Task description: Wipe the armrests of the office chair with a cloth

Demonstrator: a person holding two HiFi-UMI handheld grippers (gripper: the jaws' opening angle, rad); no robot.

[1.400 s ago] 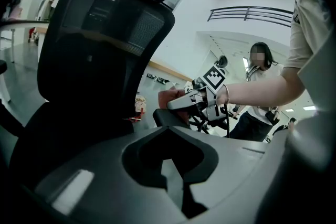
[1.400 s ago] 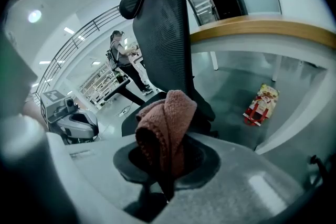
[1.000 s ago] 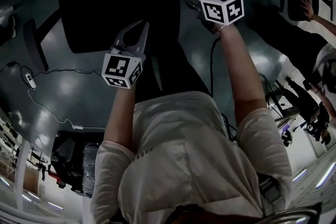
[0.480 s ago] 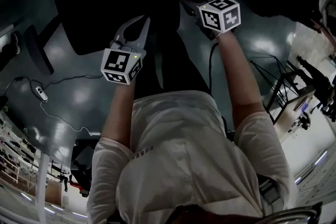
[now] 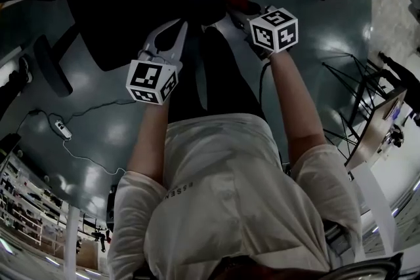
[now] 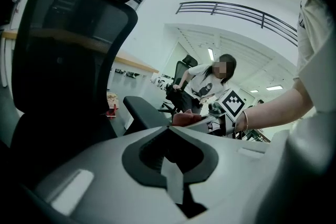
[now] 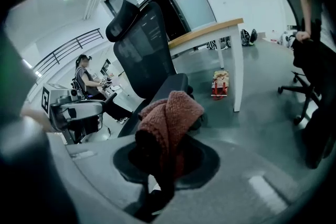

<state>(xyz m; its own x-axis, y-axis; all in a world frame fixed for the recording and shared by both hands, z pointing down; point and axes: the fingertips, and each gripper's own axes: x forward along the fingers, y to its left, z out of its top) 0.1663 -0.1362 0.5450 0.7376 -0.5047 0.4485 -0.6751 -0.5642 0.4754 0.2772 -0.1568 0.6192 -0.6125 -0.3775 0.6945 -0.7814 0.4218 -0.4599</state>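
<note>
Two risks from here. First: the cloth is bunched into a thick fold. The right gripper clamps only its lower end, and most of it stands proud above the jaws. My read is that a drag along the armrest could snag the fold on the pad's edge and pull it out. It could also roll, so only a narrow ridge wipes.

Second: the cloth sits at the near end of that armrest, and I can't tell from any view whether it touches. If the approach comes in too flat, the hard jaws could meet the pad before the cloth does.

The left gripper has its jaws together with nothing between them. It hangs beside the seat of the office chair, apart from the cloth, so nothing braces the chair. On this glossy floor I'd expect it to swivel or drift under a wiping push.

Task items:
- Cloth: reddish-pink coarse knit, soft, folded over on itself. Wet or dry, can't tell.
- Near armrest: a dark, long, flat pad that reads smooth. No dirt can be made out in this light.
- Far armrest: on the chair's other side in the head view, well apart from both grippers — not yet reached.
</note>
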